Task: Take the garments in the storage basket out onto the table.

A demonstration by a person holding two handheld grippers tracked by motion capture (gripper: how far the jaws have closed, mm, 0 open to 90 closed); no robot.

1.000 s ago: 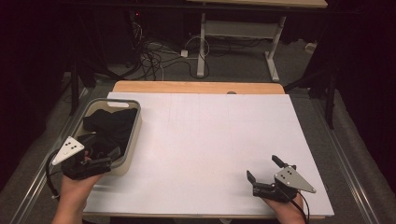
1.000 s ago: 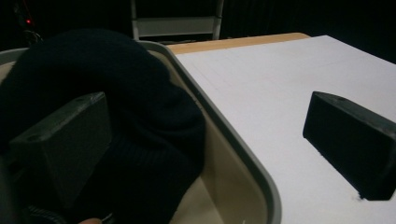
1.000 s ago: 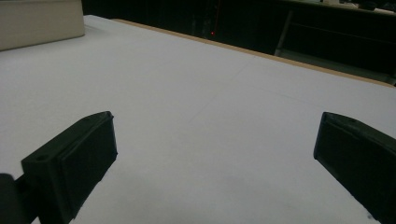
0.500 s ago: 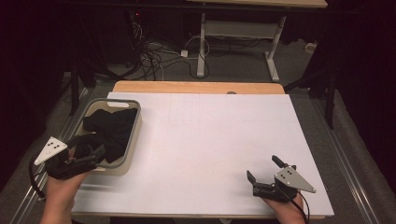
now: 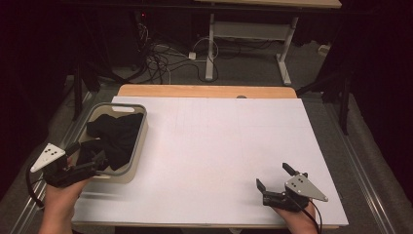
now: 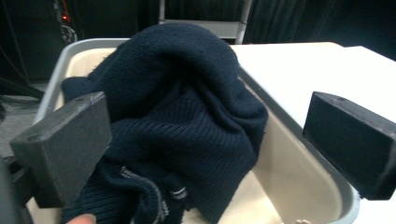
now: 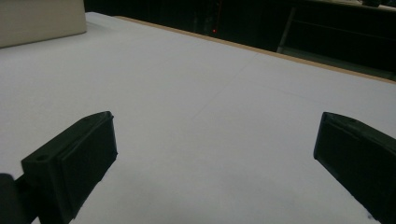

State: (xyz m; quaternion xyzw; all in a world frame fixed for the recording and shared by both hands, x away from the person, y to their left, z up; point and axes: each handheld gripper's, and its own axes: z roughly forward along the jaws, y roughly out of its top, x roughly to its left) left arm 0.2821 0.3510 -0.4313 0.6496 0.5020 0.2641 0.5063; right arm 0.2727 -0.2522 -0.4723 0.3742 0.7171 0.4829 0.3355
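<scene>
So, step in hand looks like the reach-in: left gripper point(image 5: 87, 157) sits at the near end of the grey bin point(image 5: 139, 146) at the table's left, jaws spread wide, nothing between them yet. Dark knit garment point(image 6: 187, 121) lies bunched inside the bin, just ahead of the jaws. Right gripper point(image 5: 274, 178) rests near-right on the white tabletop point(image 5: 219, 141), jaws also spread, empty. Next move prob. calls for pushing the left jaws fwd & down over a fold, then closing.
</scene>
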